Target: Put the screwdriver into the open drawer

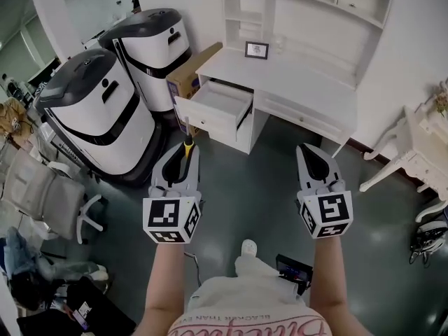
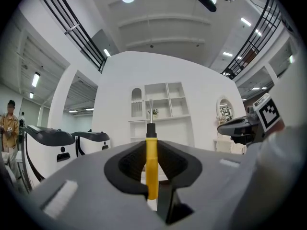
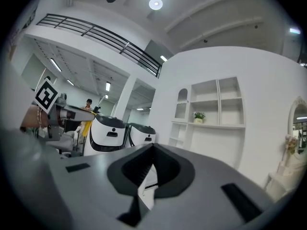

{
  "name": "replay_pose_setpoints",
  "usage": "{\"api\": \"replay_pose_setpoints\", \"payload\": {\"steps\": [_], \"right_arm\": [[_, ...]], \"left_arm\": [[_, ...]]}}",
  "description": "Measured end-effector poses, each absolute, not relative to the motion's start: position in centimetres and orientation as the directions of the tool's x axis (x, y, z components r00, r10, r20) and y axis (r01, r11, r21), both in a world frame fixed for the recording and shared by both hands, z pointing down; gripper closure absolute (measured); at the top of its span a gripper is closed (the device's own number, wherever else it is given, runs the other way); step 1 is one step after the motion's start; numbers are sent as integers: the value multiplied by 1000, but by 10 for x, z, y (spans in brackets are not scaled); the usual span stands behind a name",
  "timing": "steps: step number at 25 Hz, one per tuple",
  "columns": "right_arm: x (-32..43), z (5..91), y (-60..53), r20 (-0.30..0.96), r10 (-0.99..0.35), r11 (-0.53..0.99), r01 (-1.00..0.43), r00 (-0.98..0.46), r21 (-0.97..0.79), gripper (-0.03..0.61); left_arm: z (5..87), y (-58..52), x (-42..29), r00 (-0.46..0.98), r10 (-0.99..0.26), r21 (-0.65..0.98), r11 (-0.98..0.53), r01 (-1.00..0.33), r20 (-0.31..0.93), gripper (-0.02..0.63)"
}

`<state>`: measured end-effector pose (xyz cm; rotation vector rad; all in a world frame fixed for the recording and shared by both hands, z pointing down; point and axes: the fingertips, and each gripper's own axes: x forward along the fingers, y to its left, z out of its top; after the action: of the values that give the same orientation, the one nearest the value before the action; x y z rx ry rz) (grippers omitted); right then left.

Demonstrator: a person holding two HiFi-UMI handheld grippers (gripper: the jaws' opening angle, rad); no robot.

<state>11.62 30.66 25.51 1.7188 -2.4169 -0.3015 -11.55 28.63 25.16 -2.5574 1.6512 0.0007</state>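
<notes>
The screwdriver [image 1: 187, 143] has a yellow handle and a thin metal shaft that points toward the desk. My left gripper [image 1: 186, 149] is shut on its handle, held level over the dark floor. In the left gripper view the yellow handle [image 2: 151, 166] stands between the two pads, and the shaft sticks out past the left gripper's tips [image 2: 151, 145]. The open white drawer [image 1: 203, 121] juts from the desk [image 1: 294, 82] just ahead of the screwdriver's tip. My right gripper [image 1: 307, 150] hovers level to the right with nothing in it, and its tips [image 3: 152, 146] meet.
Two large white-and-black machines [image 1: 105, 110] [image 1: 150, 47] stand left of the desk, with a cardboard box [image 1: 189, 72] between them and it. A small picture frame [image 1: 257, 49] sits on the desk. White furniture [image 1: 413, 152] is at the right, padded chairs [image 1: 49, 201] at the left.
</notes>
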Motion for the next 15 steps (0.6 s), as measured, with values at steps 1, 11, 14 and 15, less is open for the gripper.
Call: {"api": "replay_pose_setpoints", "payload": {"steps": [1, 11, 14, 15], "right_arm": [[118, 254, 294, 14, -942, 328, -909, -336, 257, 572], [137, 249, 200, 17, -919, 384, -885, -394, 265, 572], [141, 249, 183, 18, -918, 386, -884, -395, 263, 572], [143, 251, 179, 19, -918, 387, -885, -396, 259, 572]], "left_arm": [[252, 276, -111, 410, -911, -83, -406, -910, -50, 534], [246, 184, -79, 373, -926, -59, -370, -927, -56, 534], [245, 166, -76, 364, -930, -59, -361, -931, -54, 534], [245, 162, -75, 361, -931, -59, -358, -932, -54, 534]]}}
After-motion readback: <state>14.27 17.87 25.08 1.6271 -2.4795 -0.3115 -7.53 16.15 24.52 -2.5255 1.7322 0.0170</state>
